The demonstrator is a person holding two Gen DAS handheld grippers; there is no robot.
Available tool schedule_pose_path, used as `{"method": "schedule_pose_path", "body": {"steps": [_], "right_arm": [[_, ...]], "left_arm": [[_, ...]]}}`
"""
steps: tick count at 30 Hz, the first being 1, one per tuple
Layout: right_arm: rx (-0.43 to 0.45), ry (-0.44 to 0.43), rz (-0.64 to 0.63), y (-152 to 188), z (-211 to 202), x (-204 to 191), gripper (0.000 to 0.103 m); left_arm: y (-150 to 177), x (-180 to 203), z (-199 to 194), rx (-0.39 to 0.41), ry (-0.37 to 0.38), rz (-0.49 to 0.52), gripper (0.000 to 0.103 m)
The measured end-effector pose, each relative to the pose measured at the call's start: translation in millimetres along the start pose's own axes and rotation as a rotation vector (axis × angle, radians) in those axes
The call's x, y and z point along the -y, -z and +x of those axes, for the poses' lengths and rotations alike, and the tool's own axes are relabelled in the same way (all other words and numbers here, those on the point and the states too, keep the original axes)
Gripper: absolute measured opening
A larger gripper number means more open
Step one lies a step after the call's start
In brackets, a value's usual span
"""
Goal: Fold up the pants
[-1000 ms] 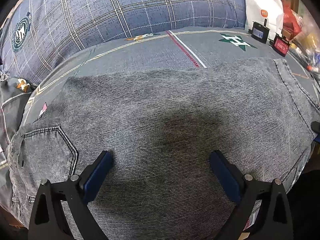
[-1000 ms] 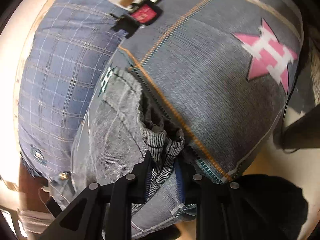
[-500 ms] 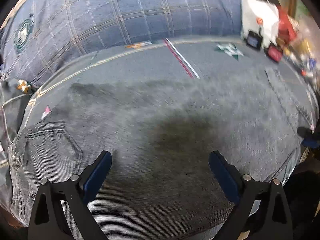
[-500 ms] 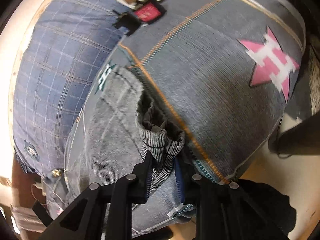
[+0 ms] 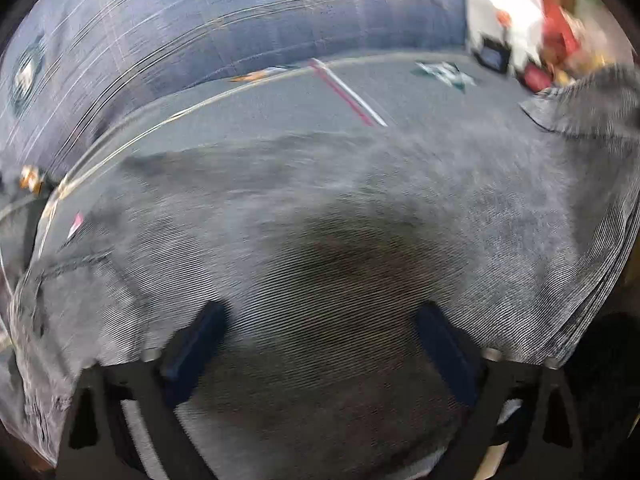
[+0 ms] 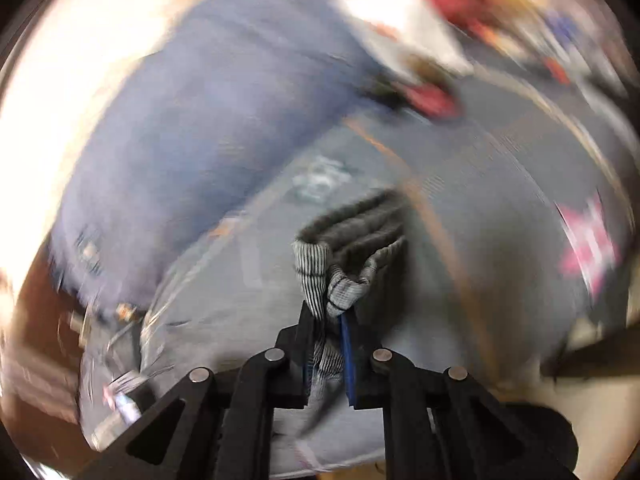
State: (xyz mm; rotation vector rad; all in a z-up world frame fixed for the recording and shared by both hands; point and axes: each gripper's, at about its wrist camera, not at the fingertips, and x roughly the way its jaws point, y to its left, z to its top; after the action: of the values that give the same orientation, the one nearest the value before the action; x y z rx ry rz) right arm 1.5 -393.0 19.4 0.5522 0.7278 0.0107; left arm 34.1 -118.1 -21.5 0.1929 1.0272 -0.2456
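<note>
On the grey patterned bedspread (image 5: 280,104), the grey denim pants (image 5: 340,240) lie spread beneath the wide-open left gripper (image 5: 320,344) while the right gripper (image 6: 326,344), clamped on their bunched end (image 6: 344,256), lifts it, evidently mid-fold, next requiring carry-over.

Grey patterned bedspread (image 5: 280,112), blue plaid pillow (image 5: 224,20), blurred clutter (image 5: 536,40) behind.
</note>
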Motion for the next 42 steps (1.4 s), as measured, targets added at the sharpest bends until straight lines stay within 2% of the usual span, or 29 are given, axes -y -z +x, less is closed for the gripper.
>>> {"method": "schedule_pose_path", "body": {"steps": [2, 5, 7, 10, 11, 13, 14, 16, 17, 18, 21, 24, 26, 27, 28, 29, 31, 33, 34, 35, 36, 38, 40, 42], "right_arm": [[0.038, -0.062, -0.142, 5, -12, -55, 0.013], [0.04, -0.169, -0.347, 38, -17, -129, 0.013], [-0.003, -0.227, -0.474, 72, -8, -165, 0.013], [-0.156, -0.266, -0.591, 133, 40, -192, 0.013], [-0.224, -0.252, -0.615, 152, 62, -191, 0.018], [-0.374, -0.213, -0.624, 183, 112, -179, 0.033], [-0.406, -0.211, -0.615, 190, 123, -173, 0.039], [-0.339, -0.258, -0.612, 186, 109, -169, 0.065], [-0.329, -0.286, -0.588, 179, 99, -164, 0.084], [-0.305, -0.308, -0.553, 170, 90, -157, 0.089], [-0.281, -0.385, -0.402, 142, 69, -126, 0.089], [-0.274, -0.407, -0.252, 114, 62, -95, 0.089], [-0.255, -0.416, -0.176, 90, 61, -74, 0.089], [-0.254, -0.442, -0.136, 78, 62, -68, 0.089], [-0.268, -0.499, -0.092, 62, 66, -67, 0.089], [-0.288, -0.55, -0.059, 51, 69, -63, 0.089], [-0.317, -0.615, -0.01, 30, 86, -64, 0.089], [-0.419, -0.666, -0.025, 25, 120, -75, 0.089], [-0.444, -0.597, -0.053, 22, 140, -75, 0.089], [-0.433, -0.462, -0.074, 20, 159, -67, 0.088], [-0.447, -0.364, -0.049, 18, 182, -52, 0.083], [-0.423, -0.439, 0.067, 13, 181, -37, 0.083], [-0.372, -0.431, 0.004, 8, 163, -45, 0.083], [-0.386, -0.509, 0.006, 5, 155, -55, 0.083]], "left_arm": [[7, -37, -25, 0.052, 0.039, -0.116, 0.089], [33, -105, -66, 0.135, 0.002, -0.289, 0.089], [56, -147, -84, 0.164, -0.047, -0.388, 0.089], [86, -194, -101, 0.165, -0.112, -0.51, 0.089], [93, -203, -104, 0.165, -0.127, -0.537, 0.089], [94, -209, -105, 0.159, -0.134, -0.547, 0.089], [92, -208, -107, 0.15, -0.127, -0.533, 0.089], [85, -201, -112, 0.167, -0.106, -0.514, 0.089], [76, -190, -118, 0.187, -0.084, -0.495, 0.089], [69, -179, -121, 0.203, -0.06, -0.472, 0.089], [51, -146, -125, 0.226, -0.014, -0.384, 0.089], [37, -110, -96, 0.162, -0.034, -0.276, 0.089], [41, -86, -44, -0.021, -0.06, -0.177, 0.089], [45, -80, -30, -0.074, -0.064, -0.15, 0.089], [53, -73, -16, -0.091, -0.091, -0.12, 0.092], [56, -70, -21, -0.035, -0.111, -0.11, 0.092], [57, -69, -21, -0.046, -0.115, -0.108, 0.092], [57, -72, -20, -0.058, -0.1, -0.119, 0.092], [56, -72, -20, -0.064, -0.098, -0.116, 0.092], [55, -73, -21, -0.067, -0.096, -0.113, 0.092], [51, -76, -22, -0.072, -0.087, -0.11, 0.092], [48, -81, -36, -0.041, -0.054, -0.12, 0.092], [43, -80, -53, 0.009, -0.019, -0.14, 0.092], [35, -75, -61, 0.046, 0.014, -0.129, 0.092]]}}
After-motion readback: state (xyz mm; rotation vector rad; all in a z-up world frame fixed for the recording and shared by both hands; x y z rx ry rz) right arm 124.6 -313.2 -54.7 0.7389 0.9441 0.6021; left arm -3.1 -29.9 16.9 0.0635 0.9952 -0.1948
